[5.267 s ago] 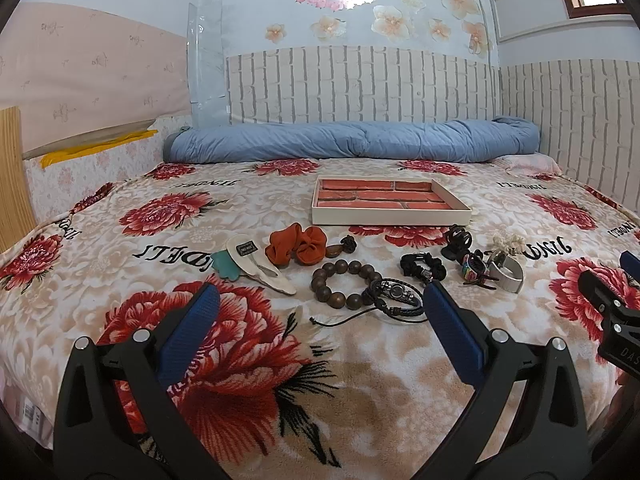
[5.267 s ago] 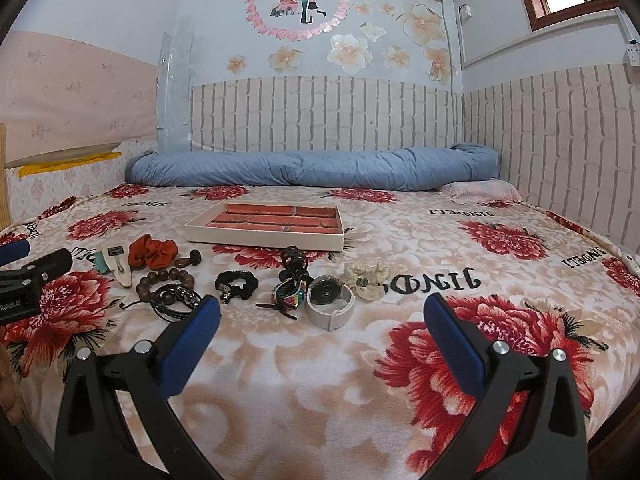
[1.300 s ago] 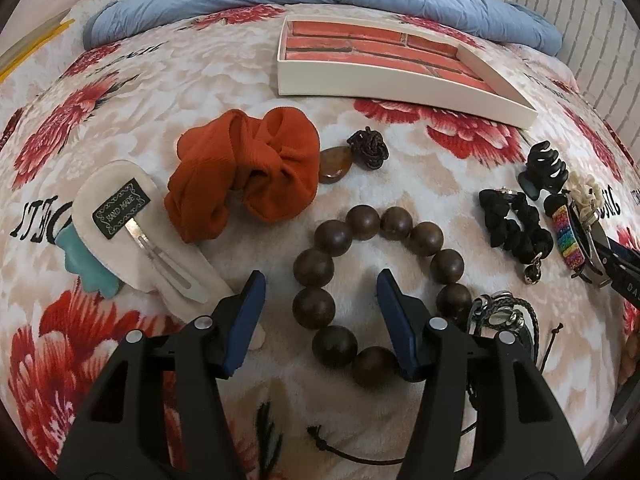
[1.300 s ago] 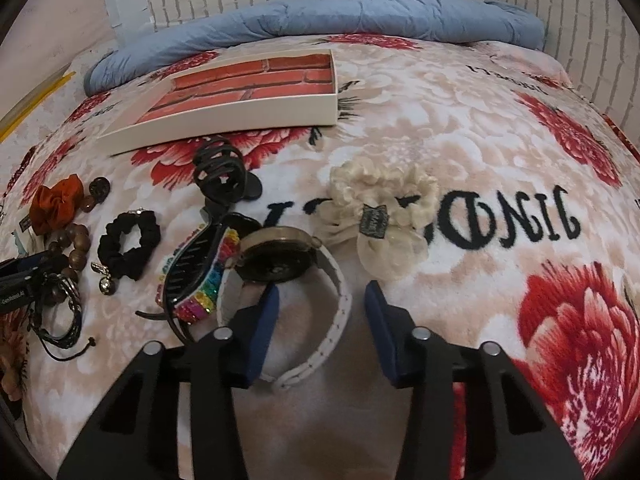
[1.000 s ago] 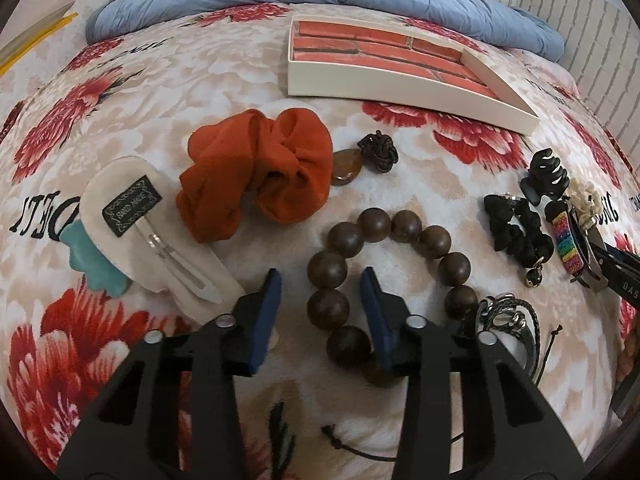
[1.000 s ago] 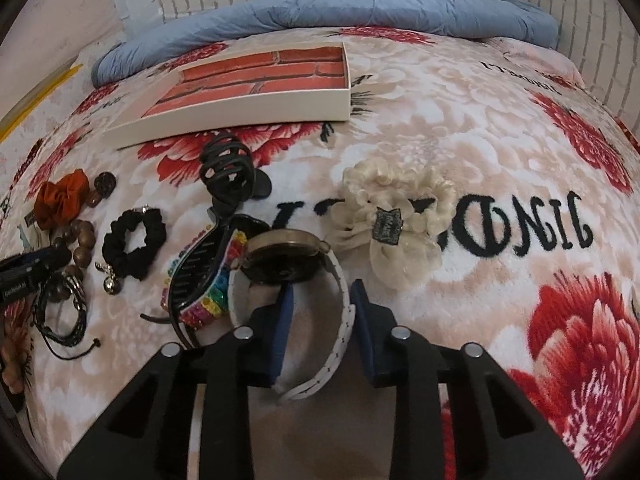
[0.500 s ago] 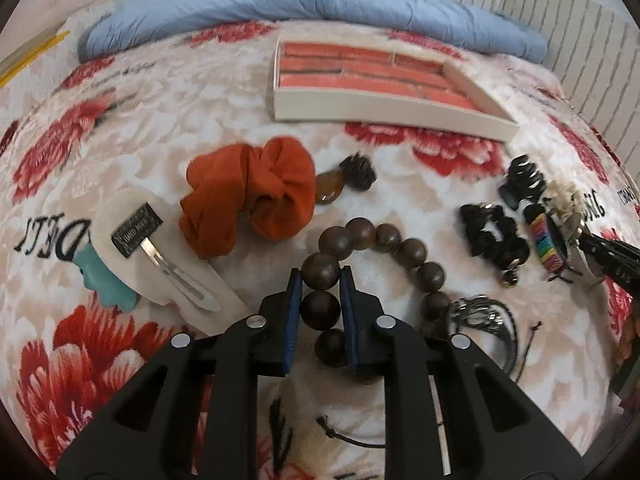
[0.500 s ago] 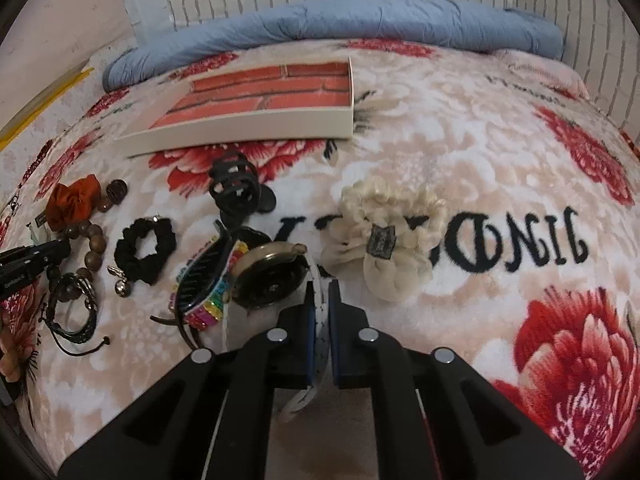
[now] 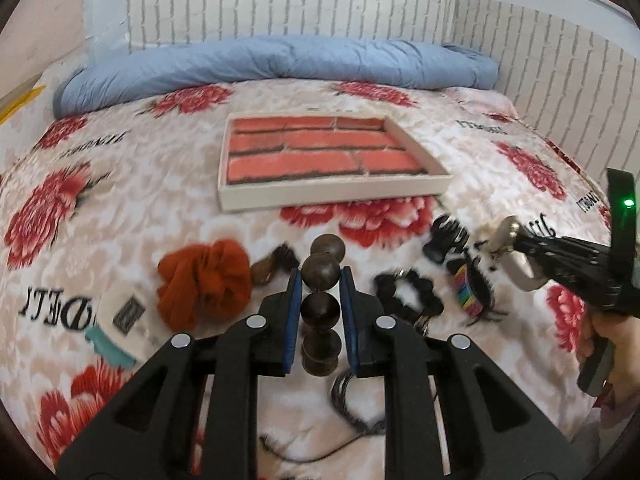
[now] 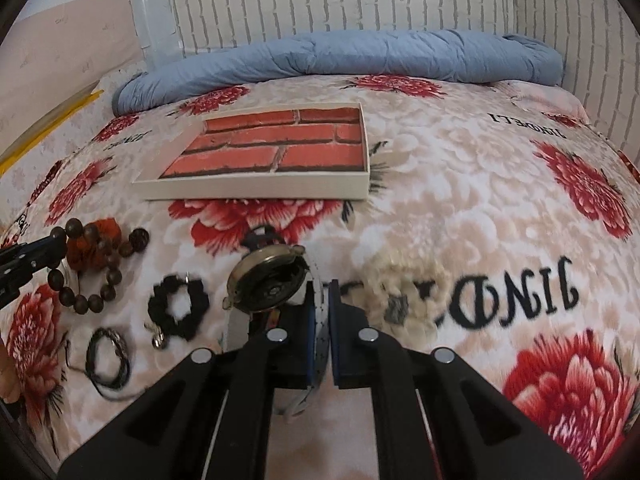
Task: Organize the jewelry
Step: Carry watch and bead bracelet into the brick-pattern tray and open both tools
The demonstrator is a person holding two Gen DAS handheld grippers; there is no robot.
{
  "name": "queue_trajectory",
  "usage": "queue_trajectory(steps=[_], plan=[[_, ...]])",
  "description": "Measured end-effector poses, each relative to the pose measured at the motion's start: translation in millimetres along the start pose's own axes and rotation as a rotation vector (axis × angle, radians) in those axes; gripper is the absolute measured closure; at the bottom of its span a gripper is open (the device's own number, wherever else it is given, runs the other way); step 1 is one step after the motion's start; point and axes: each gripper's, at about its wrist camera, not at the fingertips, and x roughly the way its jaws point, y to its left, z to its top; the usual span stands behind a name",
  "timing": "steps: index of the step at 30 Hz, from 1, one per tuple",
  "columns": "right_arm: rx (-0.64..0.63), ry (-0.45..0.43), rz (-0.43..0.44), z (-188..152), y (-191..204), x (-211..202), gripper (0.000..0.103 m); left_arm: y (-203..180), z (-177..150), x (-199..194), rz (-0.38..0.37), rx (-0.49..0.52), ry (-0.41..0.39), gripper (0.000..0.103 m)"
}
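My left gripper point(image 9: 320, 280) is shut on the dark wooden bead bracelet point(image 9: 320, 270), which hangs lifted above the bed; the same bracelet point(image 10: 86, 268) dangles from that gripper at the left of the right wrist view. My right gripper point(image 10: 322, 298) is shut on the white strap of a watch point(image 10: 268, 282), whose round bronze face tilts up off the blanket. From the left wrist view the right gripper point(image 9: 516, 240) holds the watch point(image 9: 520, 266) at the right. The white tray with a red brick lining point(image 9: 332, 194) point(image 10: 256, 190) lies beyond both, empty.
On the floral blanket lie an orange scrunchie point(image 9: 204, 280), a white hair clip card point(image 9: 120, 312), a black scrunchie point(image 10: 178, 306), a black cord bracelet point(image 10: 108, 346), a cream scrunchie point(image 10: 396, 284), a rainbow clip point(image 9: 466, 284) and a black claw clip point(image 9: 446, 236). A blue bolster point(image 9: 280, 60) lines the wall.
Both grippers closed, the left on the bead bracelet and the right on the watch strap, and then rose, lifting both off the blanket.
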Motion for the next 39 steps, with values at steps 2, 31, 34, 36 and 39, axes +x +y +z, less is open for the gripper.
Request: queue_trajectory(steps=[2,31,34,36,39], plan=[[-0.004,-0.004,-0.006,13,3,6,0.097,-2,11,3,0.012,0.006,-0.008,0.085],[0.009,0.115,-0.129,223,2,231,0.097,69,210,235,0.093,-0.121,0.116,0.085],[0.019,0.149,-0.152,231,-5,248,0.097,73,215,250,0.132,-0.104,0.130,0.085],[0.036,0.169,-0.151,233,-10,254,0.097,75,218,258,0.165,-0.087,0.143,0.085],[0.041,0.199,-0.152,235,-12,264,0.097,80,219,267,0.208,-0.074,0.162,0.085]])
